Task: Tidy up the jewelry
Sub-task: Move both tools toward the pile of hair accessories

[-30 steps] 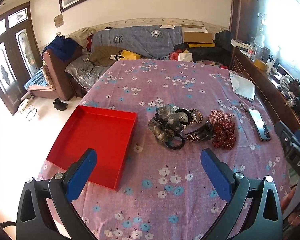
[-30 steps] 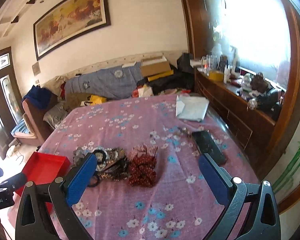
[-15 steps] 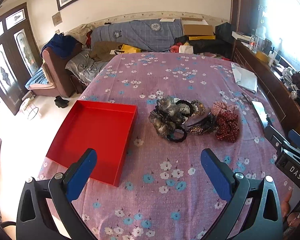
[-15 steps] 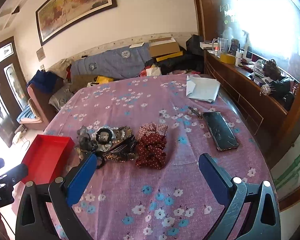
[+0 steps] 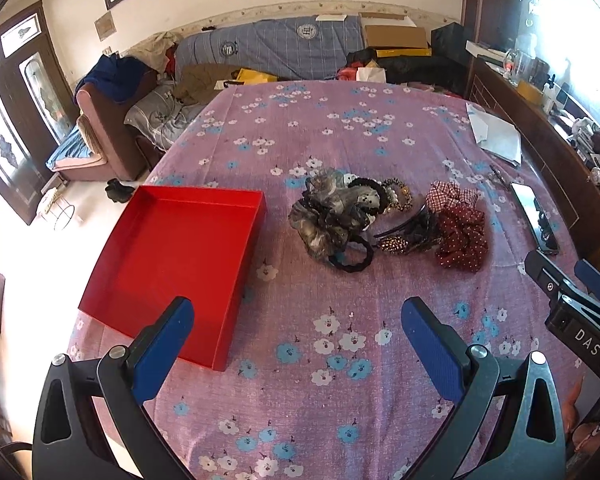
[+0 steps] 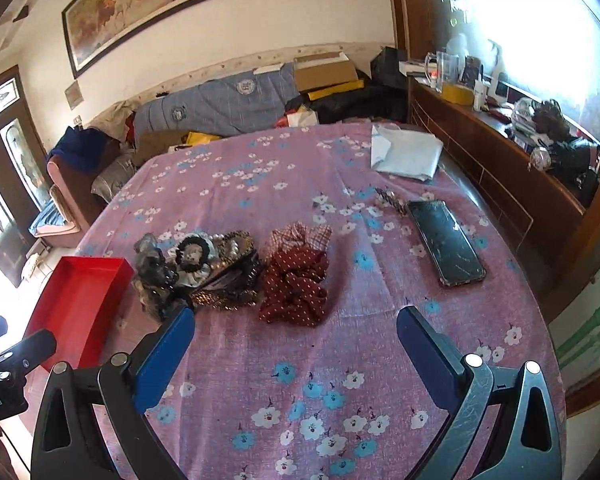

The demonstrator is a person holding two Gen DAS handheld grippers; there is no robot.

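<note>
Purple flowered cloth [image 5: 324, 128] covers the table under both grippers. Nearest the camera, the left gripper [image 5: 296, 334] hovers with its blue fingers spread wide and nothing between them; the right gripper [image 6: 294, 336] is likewise wide open and empty. Beyond the left gripper's fingertips, a red tray [image 5: 140, 276] lies at the table's left edge. Farther on, mid-table, sits a pile of hair ties [image 5: 340, 216] touching a dark red scrunchie [image 6: 294, 288], well ahead of both grippers. A phone [image 6: 446, 248] lies near the right edge.
</note>
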